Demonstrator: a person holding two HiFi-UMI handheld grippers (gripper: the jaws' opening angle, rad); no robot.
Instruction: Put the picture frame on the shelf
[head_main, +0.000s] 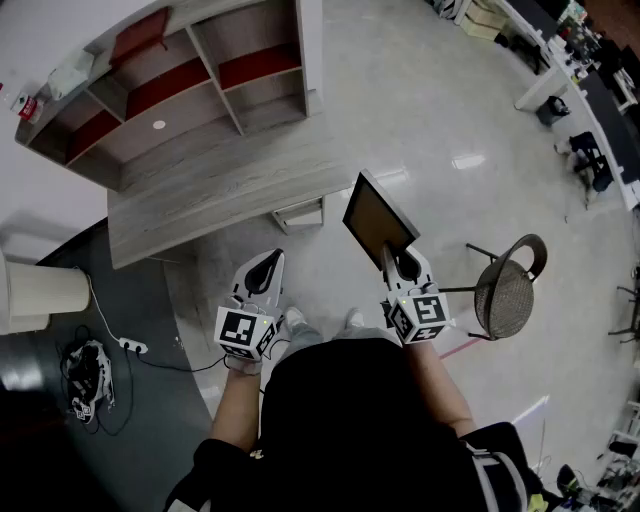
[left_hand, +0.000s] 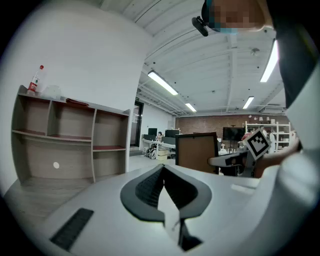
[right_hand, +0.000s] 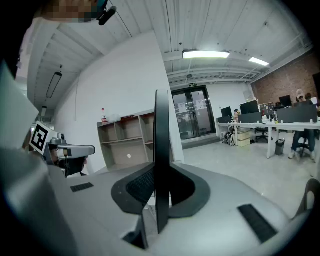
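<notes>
1. Jaws of my right gripper (head_main: 398, 262) closed narrow on the lower edge of the picture frame (head_main: 378, 218); it stands upright between the pads, rising past the tips.
2. Jaws of my left gripper (head_main: 270, 260) together, nothing between them; frame just to their right.
3. Well ahead of both jaws: shelf (head_main: 190, 85), apart from frame.
</notes>
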